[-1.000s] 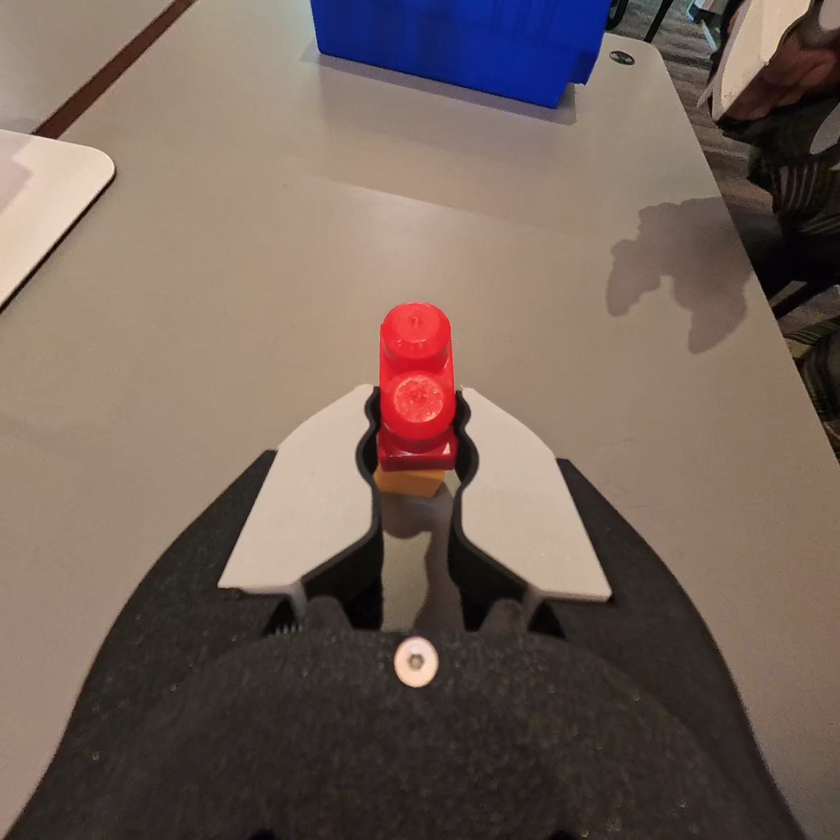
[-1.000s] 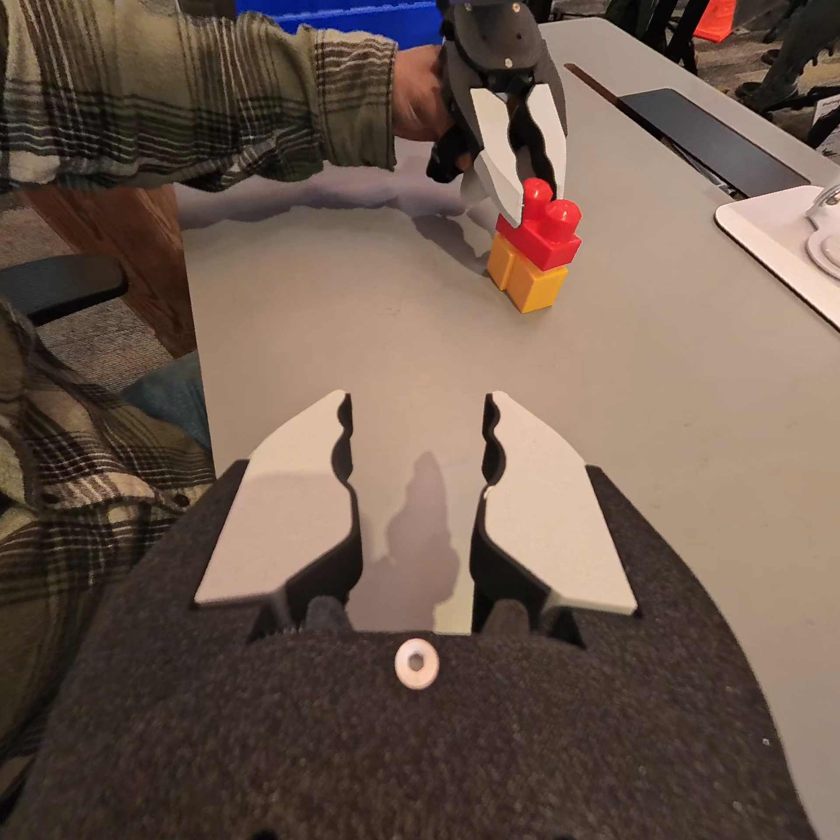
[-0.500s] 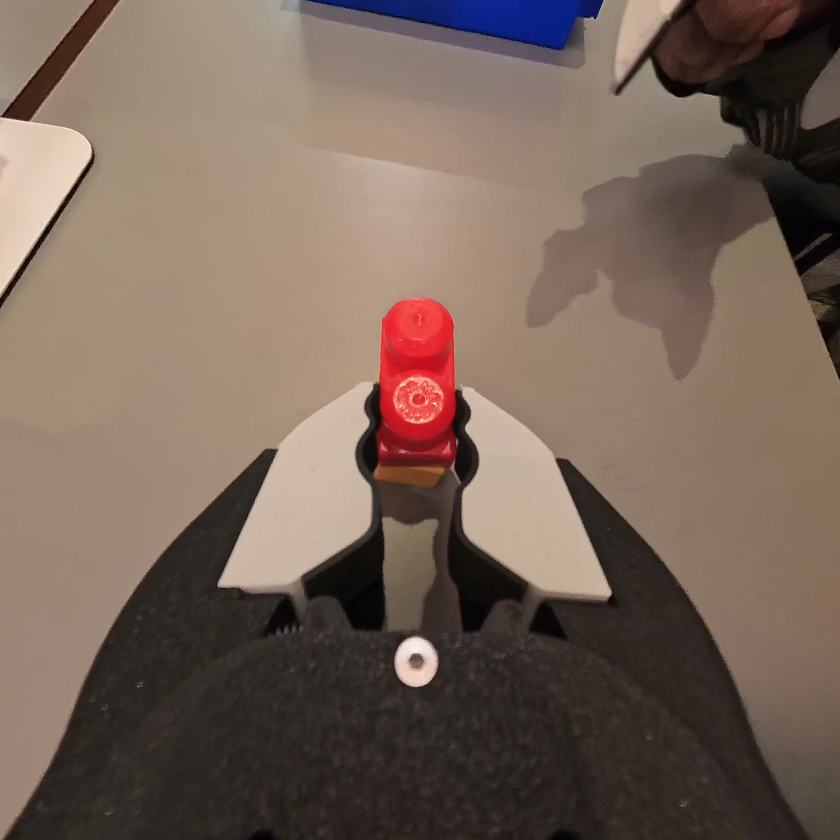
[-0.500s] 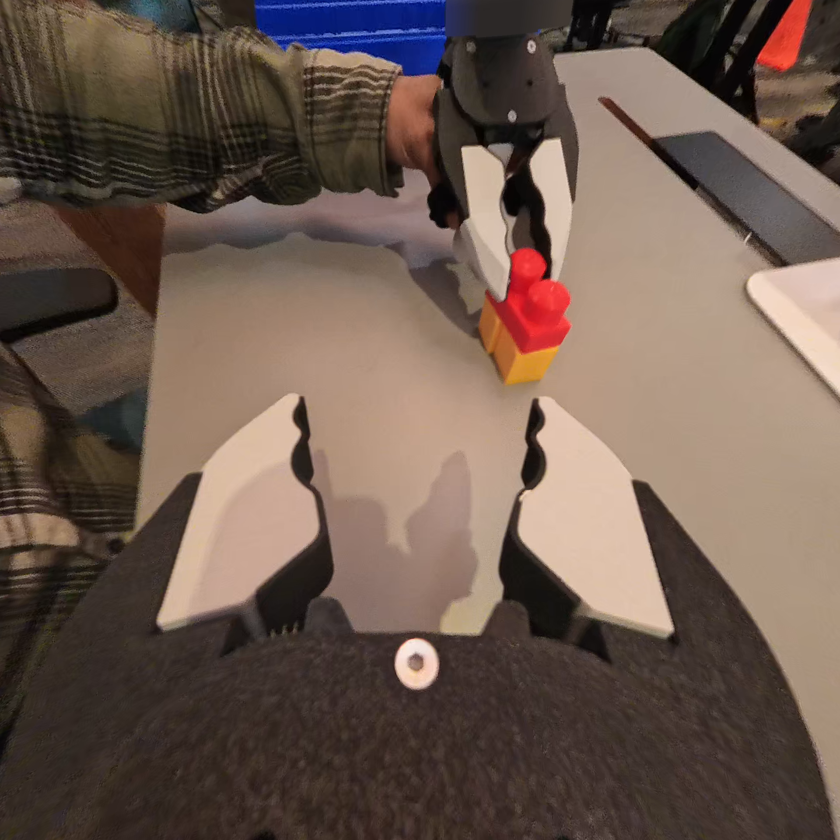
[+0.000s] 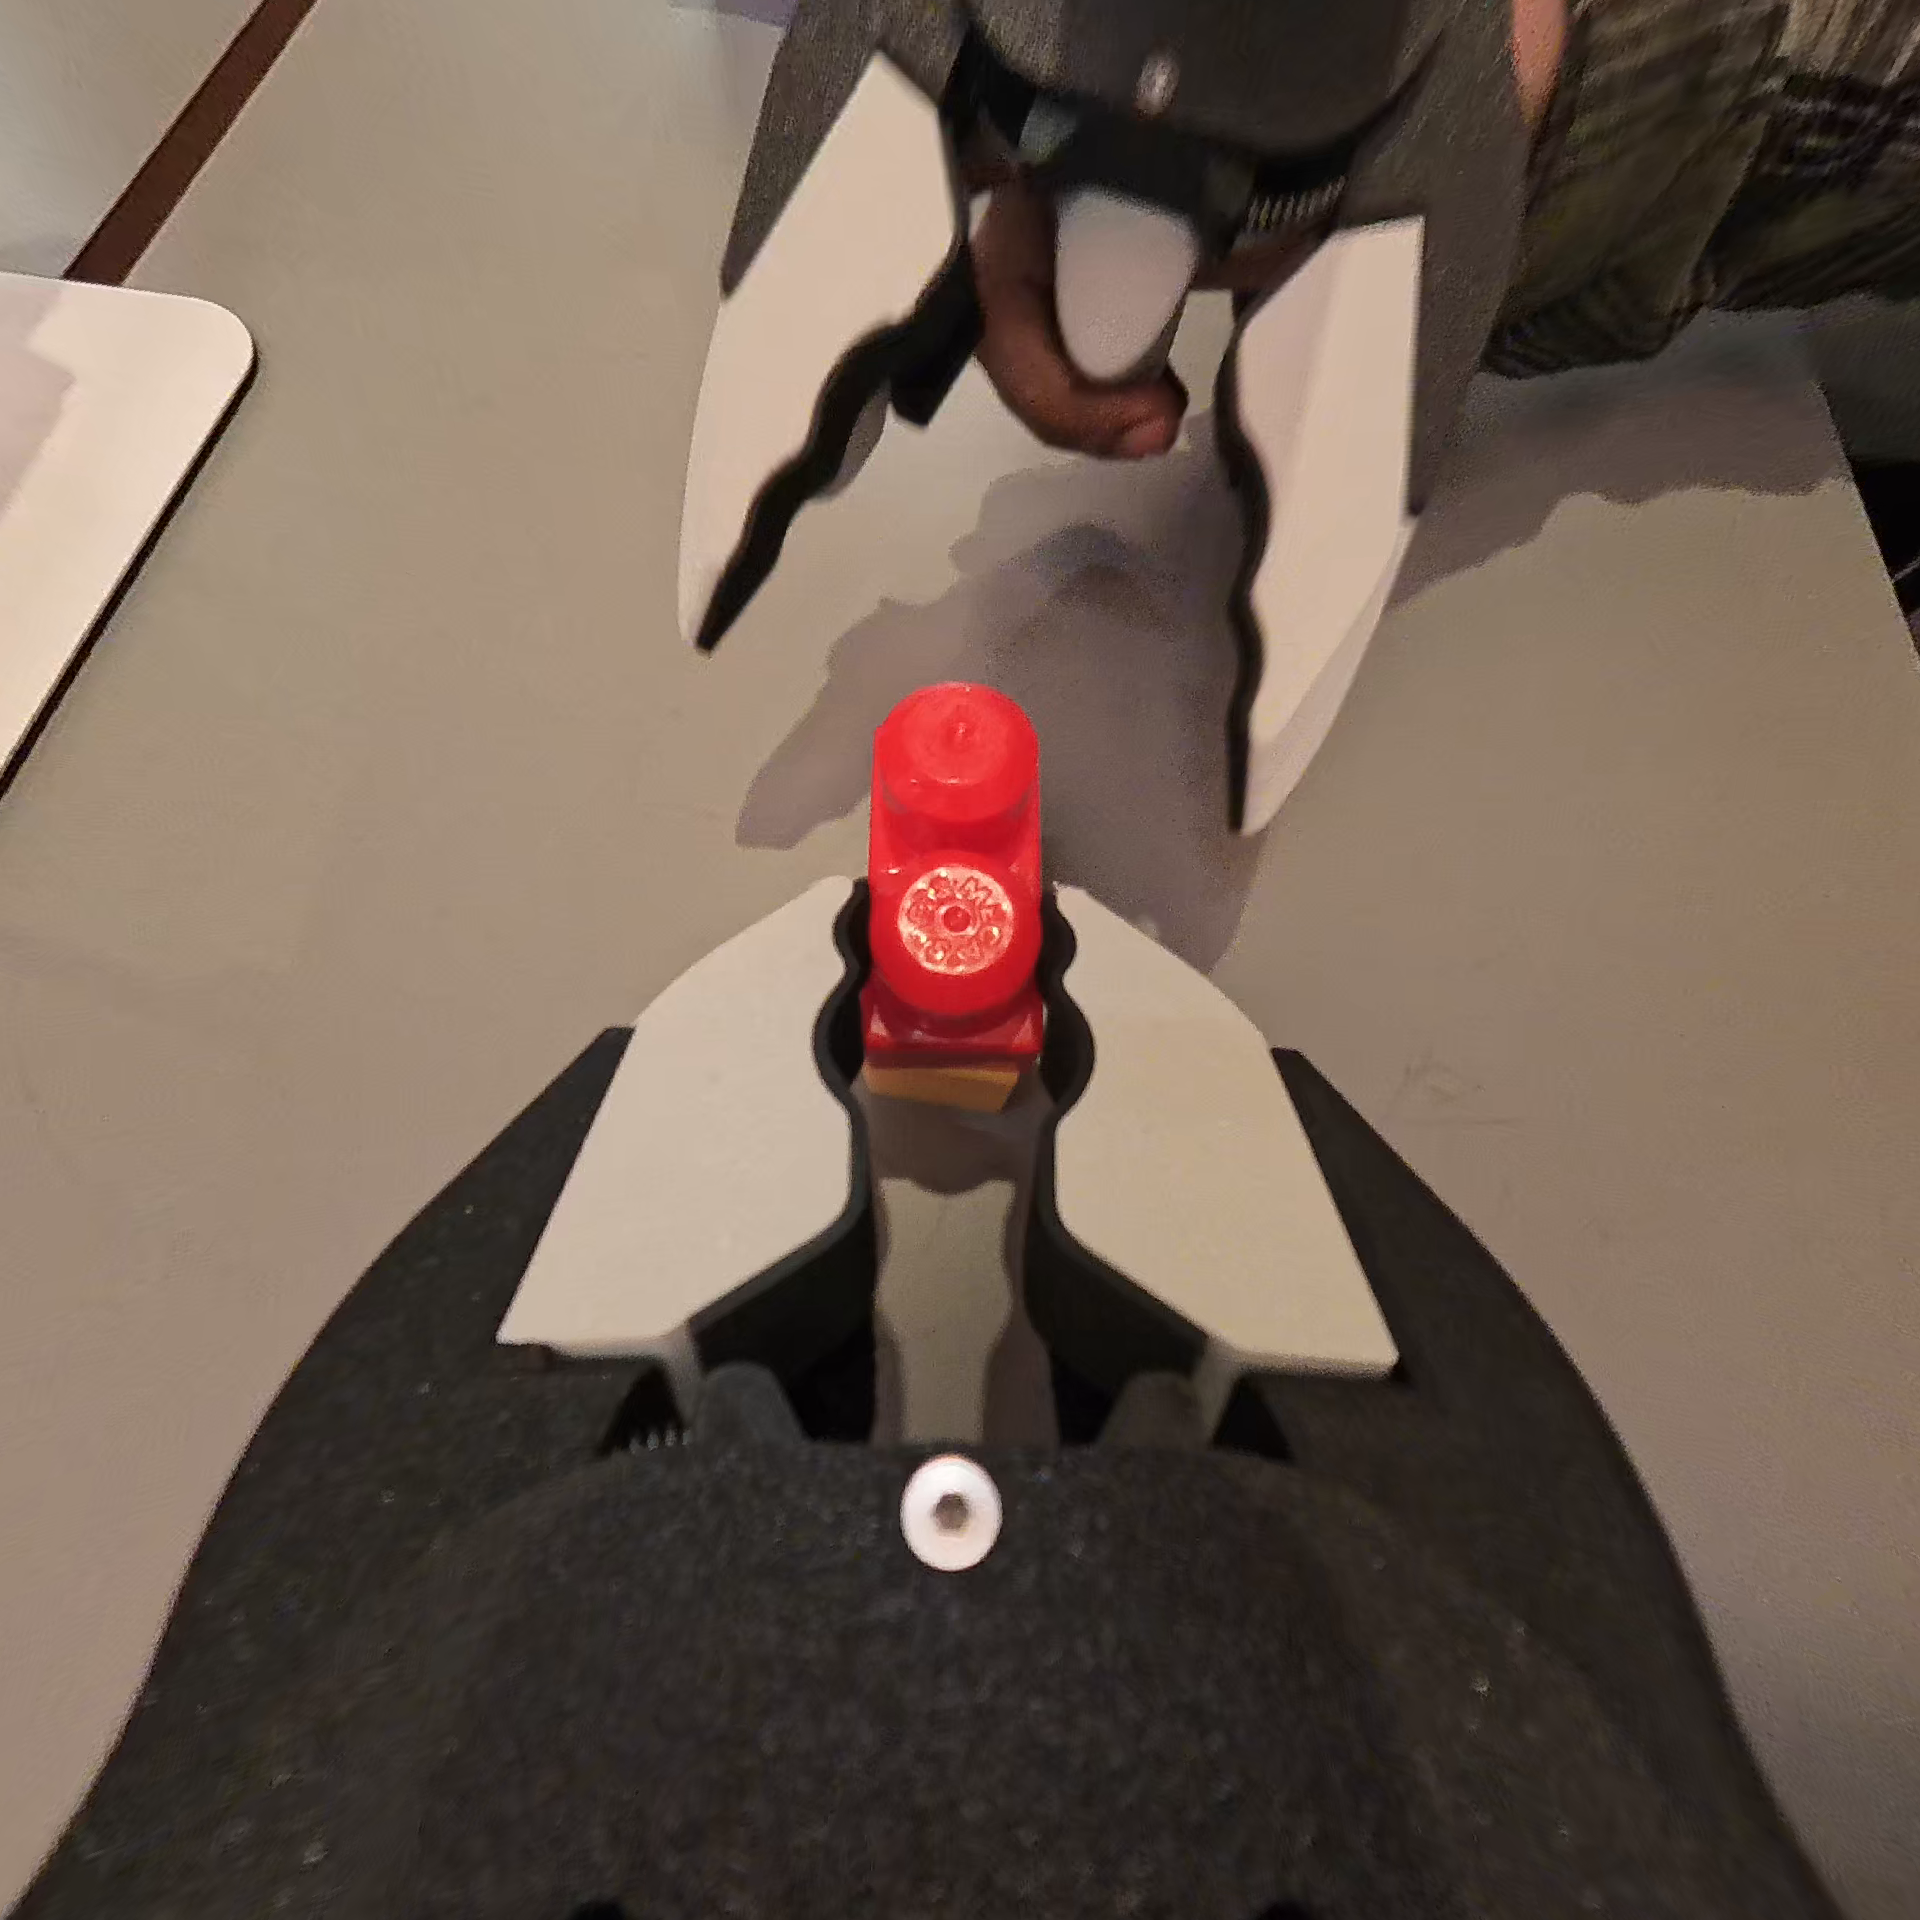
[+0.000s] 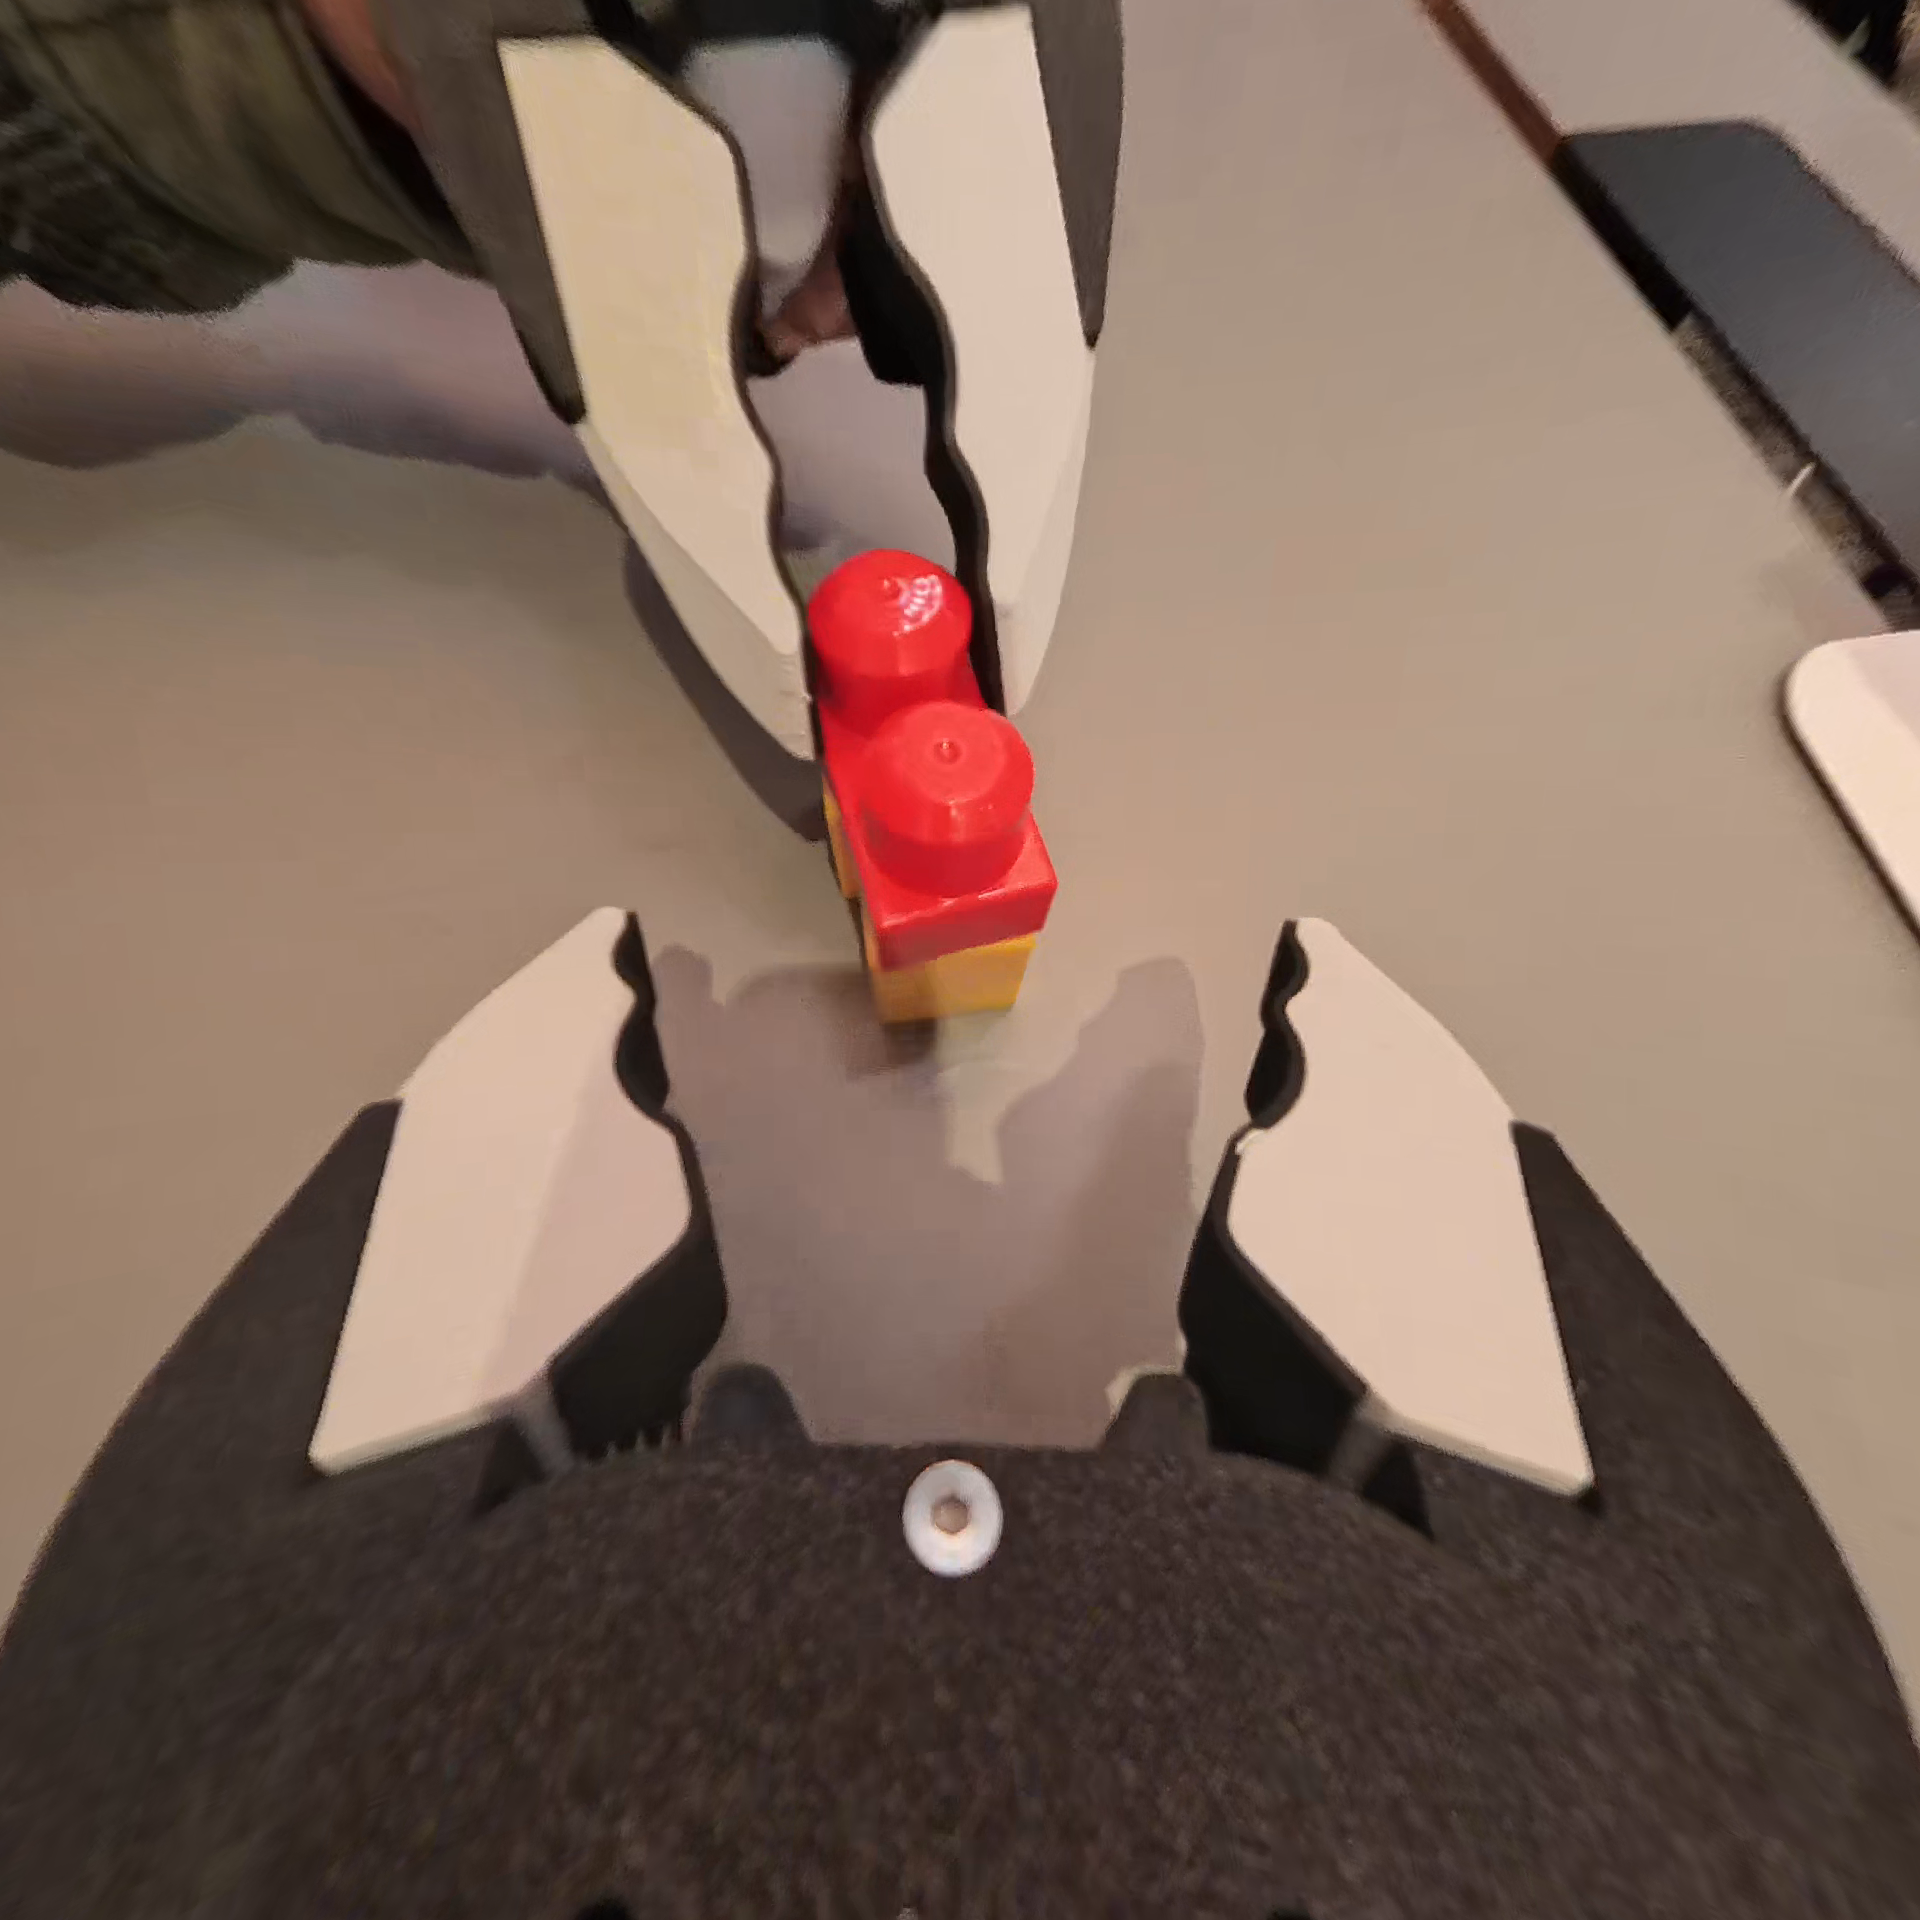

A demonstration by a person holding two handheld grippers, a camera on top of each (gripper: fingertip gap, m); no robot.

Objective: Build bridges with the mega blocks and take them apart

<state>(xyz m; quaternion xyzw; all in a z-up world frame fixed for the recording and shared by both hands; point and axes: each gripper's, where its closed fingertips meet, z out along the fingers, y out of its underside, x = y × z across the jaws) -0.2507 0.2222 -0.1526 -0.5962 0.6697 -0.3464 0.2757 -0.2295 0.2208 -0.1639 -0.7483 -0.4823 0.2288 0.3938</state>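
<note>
A red two-stud block (image 5: 954, 831) sits on a yellow block (image 5: 940, 1086) on the grey table. My left gripper (image 5: 951, 904) is shut on the red block's near end, fingers on both sides. In the right wrist view the left gripper (image 6: 904, 707) comes down from the far side onto the red block (image 6: 935, 800), which is stacked on the yellow block (image 6: 956, 982). My right gripper (image 6: 956, 930) is open wide and empty, its fingertips on either side of the stack and apart from it. It also shows in the left wrist view (image 5: 982, 717), facing me just beyond the stack.
A white rounded pad (image 5: 94, 436) lies at the left table edge and shows at the right in the right wrist view (image 6: 1860, 748). A dark flat slab (image 6: 1756, 270) lies beyond it. A person's hand (image 5: 1081, 395) holds the right gripper. The table edge (image 5: 1870, 540) runs along the right.
My right gripper has moved in close to the stack and opened wider. The left gripper has kept its hold on the red block, and the stack has stayed put.
</note>
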